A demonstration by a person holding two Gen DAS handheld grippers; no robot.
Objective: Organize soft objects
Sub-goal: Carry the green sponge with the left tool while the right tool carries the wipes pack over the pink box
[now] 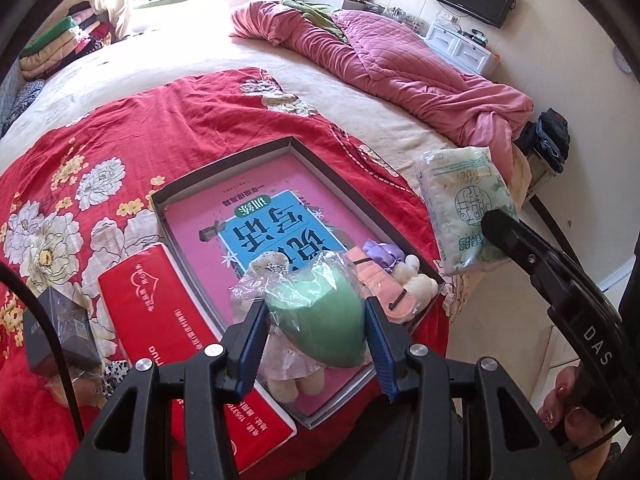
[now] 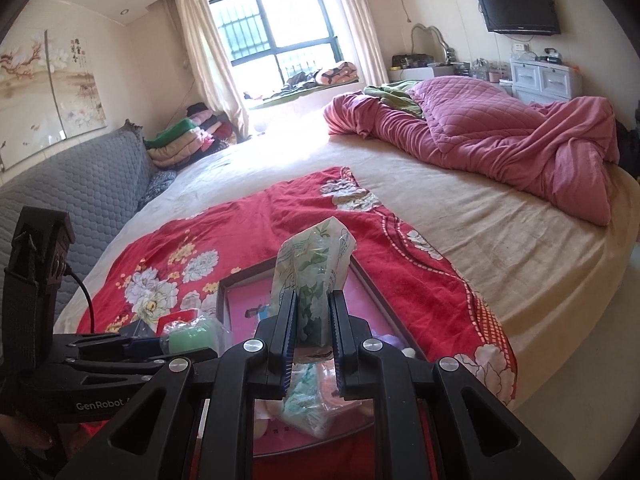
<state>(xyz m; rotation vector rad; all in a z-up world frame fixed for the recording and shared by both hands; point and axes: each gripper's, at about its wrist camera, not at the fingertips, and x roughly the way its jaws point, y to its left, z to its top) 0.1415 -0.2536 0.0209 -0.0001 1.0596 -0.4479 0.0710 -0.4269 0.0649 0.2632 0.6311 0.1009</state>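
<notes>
My left gripper is shut on a green egg-shaped soft object in clear wrap, held over the near end of a shallow dark-rimmed box. The box holds a pink book, a plush doll, a pink soft item and a white plush piece. My right gripper is shut on a green-and-white tissue pack, upright above the box. From the left wrist, the pack hangs to the right of the box. The green object also shows at lower left in the right wrist view.
The box lies on a red floral blanket spread over a large bed. A red tissue box and a small dark box sit left of it. A crumpled pink quilt lies at the far right, a grey sofa at left.
</notes>
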